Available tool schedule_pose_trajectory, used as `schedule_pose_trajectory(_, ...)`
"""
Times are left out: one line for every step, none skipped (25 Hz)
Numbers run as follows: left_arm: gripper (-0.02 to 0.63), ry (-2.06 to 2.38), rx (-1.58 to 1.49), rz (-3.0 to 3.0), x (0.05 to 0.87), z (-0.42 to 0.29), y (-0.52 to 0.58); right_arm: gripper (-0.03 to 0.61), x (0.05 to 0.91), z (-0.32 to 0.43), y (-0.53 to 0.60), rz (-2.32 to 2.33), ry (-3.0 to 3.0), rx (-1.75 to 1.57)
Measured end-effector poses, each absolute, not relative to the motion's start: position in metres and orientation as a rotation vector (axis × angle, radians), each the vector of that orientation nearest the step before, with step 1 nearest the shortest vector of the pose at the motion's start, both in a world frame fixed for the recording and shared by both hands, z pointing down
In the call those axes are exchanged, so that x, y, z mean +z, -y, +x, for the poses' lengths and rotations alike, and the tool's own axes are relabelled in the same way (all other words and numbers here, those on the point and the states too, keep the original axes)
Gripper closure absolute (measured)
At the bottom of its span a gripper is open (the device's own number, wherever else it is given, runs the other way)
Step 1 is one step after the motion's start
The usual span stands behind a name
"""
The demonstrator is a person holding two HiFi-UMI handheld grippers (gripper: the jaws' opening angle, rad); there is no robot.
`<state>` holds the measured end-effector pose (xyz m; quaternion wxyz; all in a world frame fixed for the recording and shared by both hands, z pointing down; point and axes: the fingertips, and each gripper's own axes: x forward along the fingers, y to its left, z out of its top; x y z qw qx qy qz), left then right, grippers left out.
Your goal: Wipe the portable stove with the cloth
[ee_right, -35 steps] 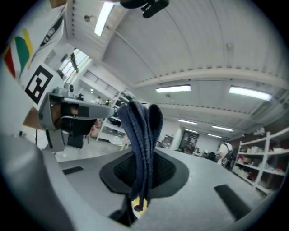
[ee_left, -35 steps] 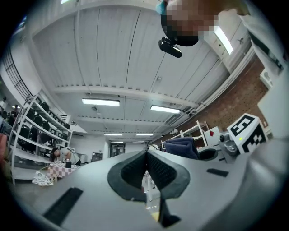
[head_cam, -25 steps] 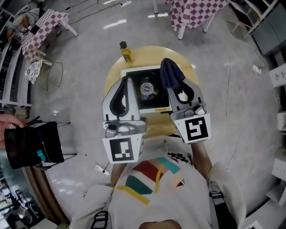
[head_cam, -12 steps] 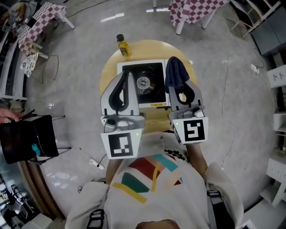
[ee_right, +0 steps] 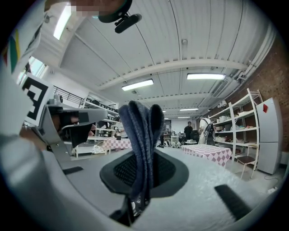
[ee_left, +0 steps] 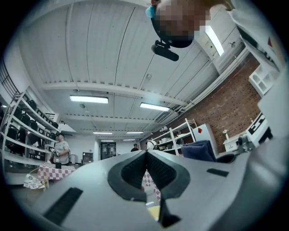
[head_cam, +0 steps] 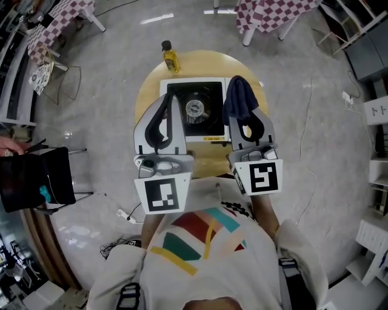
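- Portable stove sits square on the round wooden table, black top, round burner in the middle.
- Cloth, dark blue, is bunched over the stove's right edge in the head view. Can't tell whether it touches the stove.
- Right gripper: jaws clamped on the cloth. In the right gripper view the folds of the cloth stand up from between the closed pads of the gripper.
- Left gripper: over the stove's left side in the head view. In the left gripper view the jaws of the gripper are pressed together with nothing between them.
- Both grippers are side by side, near each other, close in front of the person's chest.
- Yellow oil bottle stands upright on the table at its far left edge, just beyond the stove's far left corner, apart from it.
- Checked-cloth tables on the floor beyond, well apart from the round table.
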<state>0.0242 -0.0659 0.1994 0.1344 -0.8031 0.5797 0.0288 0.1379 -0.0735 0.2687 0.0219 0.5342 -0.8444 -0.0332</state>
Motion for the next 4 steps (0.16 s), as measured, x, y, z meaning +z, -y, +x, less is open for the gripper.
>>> schedule_pose_trajectory(0.608, -1.680, 0.082, -2.324, 0.1992, 0.0248, 0.0651, 0.546, 0.2684, 0.1365, 0.0723, 1.648, 2.628, -0.095)
schedule_pose_trajectory(0.608, -1.678, 0.079, -2.322, 0.1989, 0.0257, 0.0643, 0.546, 0.2677, 0.1356, 0.0711, 1.643, 2.636, -0.095)
schedule_pose_trajectory(0.609, -1.675, 0.077, -2.320, 0.1987, 0.0269, 0.0635, 0.546, 0.2668, 0.1352, 0.0701, 1.639, 2.643, -0.101)
schedule_pose_trajectory(0.609, -1.672, 0.075, -2.318, 0.1985, 0.0283, 0.0626, 0.546, 0.2658, 0.1349, 0.0691, 1.635, 2.649, -0.110)
